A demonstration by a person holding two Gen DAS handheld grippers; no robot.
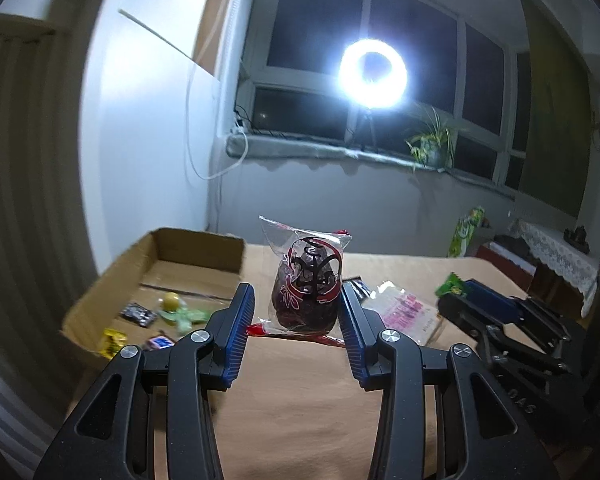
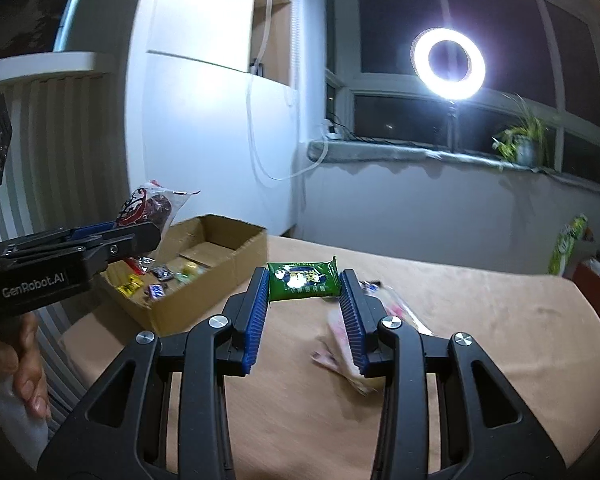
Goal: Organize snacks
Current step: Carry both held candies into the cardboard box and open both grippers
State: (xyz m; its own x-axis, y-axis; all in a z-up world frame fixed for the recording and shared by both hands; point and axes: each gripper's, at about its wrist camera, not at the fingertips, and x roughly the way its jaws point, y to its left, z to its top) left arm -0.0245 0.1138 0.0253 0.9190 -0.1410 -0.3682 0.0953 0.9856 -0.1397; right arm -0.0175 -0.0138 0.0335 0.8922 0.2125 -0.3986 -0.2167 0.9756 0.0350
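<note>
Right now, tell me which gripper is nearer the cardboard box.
Left. The left gripper, holding the red date packet, hangs beside the cardboard box, close to its near rim. The right gripper, gripping the green snack packet, sits farther along the table.

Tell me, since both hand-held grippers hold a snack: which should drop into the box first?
Probably the left hand-held gripper: its red date packet hangs beside the cardboard box, while the right one holds its green packet over the table.

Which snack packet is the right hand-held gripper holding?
The green packet, clamped in the right hand-held gripper. The clear packet with red print and dark contents is in the left hand-held gripper.
</note>
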